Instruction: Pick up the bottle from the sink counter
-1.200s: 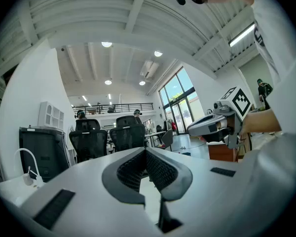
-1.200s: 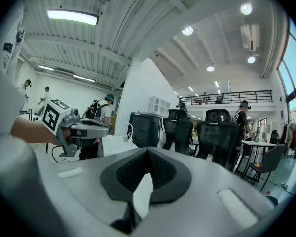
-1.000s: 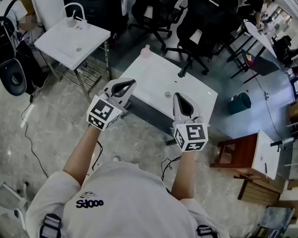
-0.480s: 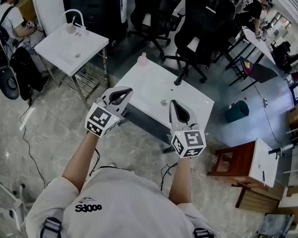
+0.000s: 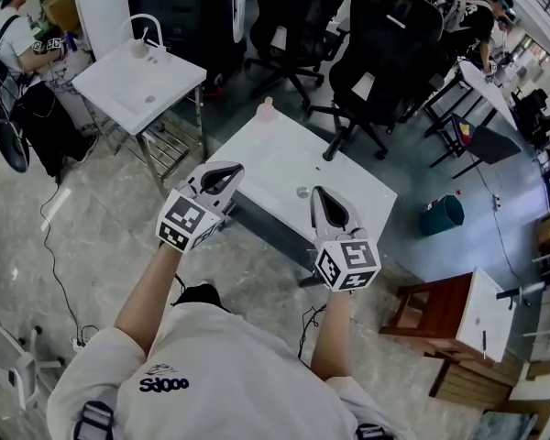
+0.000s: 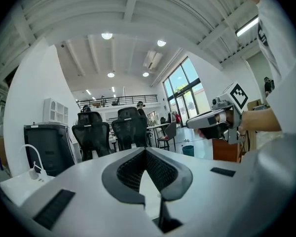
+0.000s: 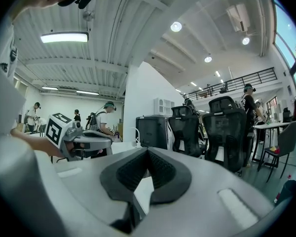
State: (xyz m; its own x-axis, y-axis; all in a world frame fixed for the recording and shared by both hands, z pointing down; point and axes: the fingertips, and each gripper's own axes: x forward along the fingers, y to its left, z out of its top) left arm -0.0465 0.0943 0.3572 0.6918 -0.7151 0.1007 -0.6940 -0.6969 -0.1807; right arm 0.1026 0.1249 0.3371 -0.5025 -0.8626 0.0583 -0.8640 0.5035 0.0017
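Grey marble floor (image 5: 92, 246); black office chairs (image 5: 385, 35) beyond; a wooden cabinet (image 5: 435, 291) and teal bin (image 5: 440, 216) at right; tall windows (image 6: 182, 88); round ceiling lights (image 6: 107, 35) overhead.

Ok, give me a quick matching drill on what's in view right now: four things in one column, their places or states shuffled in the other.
Things:
1. bottle
2. teal bin
3. left gripper
4. sink unit with the curved tap

Places or states:
A. on the floor, right of the near counter
B. jaws together, nothing between them
C. standing at the near counter's far edge
D. upper left of the head view, apart from the near counter

Pairs: 1-C, 2-A, 3-B, 4-D
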